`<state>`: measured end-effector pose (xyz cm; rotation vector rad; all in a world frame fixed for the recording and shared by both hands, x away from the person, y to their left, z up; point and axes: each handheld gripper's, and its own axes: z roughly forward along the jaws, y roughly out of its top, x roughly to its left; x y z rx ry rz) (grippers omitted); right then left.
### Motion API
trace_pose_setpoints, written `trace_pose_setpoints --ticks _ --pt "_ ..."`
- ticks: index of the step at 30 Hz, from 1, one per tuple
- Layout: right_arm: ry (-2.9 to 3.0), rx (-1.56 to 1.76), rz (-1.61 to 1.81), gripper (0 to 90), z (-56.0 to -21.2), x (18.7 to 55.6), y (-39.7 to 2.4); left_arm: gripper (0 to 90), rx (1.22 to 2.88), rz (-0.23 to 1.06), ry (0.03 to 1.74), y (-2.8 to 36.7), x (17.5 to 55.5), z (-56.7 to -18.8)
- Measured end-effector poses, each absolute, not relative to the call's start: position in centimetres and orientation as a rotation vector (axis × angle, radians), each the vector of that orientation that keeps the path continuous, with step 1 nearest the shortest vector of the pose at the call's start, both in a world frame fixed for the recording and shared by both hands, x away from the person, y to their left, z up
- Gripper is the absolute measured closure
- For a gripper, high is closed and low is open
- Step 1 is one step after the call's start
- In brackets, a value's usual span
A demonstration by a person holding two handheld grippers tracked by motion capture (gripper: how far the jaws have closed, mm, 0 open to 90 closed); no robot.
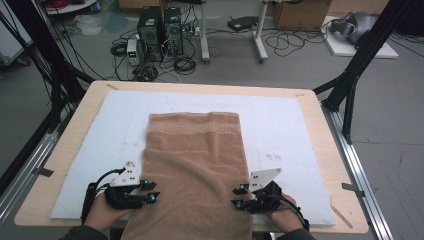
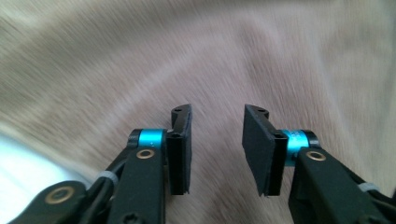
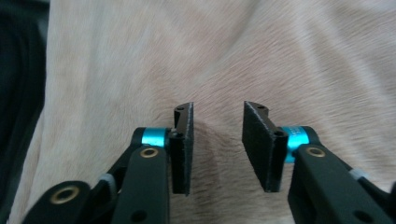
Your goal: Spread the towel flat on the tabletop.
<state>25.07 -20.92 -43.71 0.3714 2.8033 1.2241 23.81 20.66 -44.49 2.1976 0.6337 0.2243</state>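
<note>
High view: brown towel [image 1: 192, 170] lies lengthwise on the white pad [image 1: 300, 130] (near end draping off) — left gripper [image 1: 151, 191] and right gripper [image 1: 236, 197] flank it, jaws apart, nothing clamped.

This is a lab or robotics test room rather than a home. Well beyond the left claw [image 1: 150, 191], past the far edge of the plywood table [image 1: 80, 112], two black computer towers [image 1: 160, 33] stand on a bare grey floor [image 1: 395, 125] amid loose cables [image 1: 185, 64]. Off to the far side of the right claw [image 1: 237, 197], black metal frame struts [image 1: 360, 60] rise beside cardboard boxes [image 1: 300, 14].
</note>
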Motion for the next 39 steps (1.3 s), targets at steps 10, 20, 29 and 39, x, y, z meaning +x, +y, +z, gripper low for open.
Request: trace_pose_setpoints --ticks 10,20,29,39 --pt "2.880 0.328 1.276 86.6 -44.4 24.5 -20.7 87.2 2.202 0.226 0.630 22.3 21.6 -44.2" --pt "2.786 0.415 1.315 71.8 -43.4 25.2 -21.1 65.9 2.125 0.251 0.684 23.5 22.2 -43.6" --pt "2.723 0.537 1.313 57.8 -43.7 27.6 -21.5 56.1 2.072 0.253 0.719 23.0 24.6 -43.2" --pt "2.607 0.655 1.357 40.2 -42.1 31.1 -21.3 39.5 2.013 0.254 0.740 22.6 28.2 -42.2"
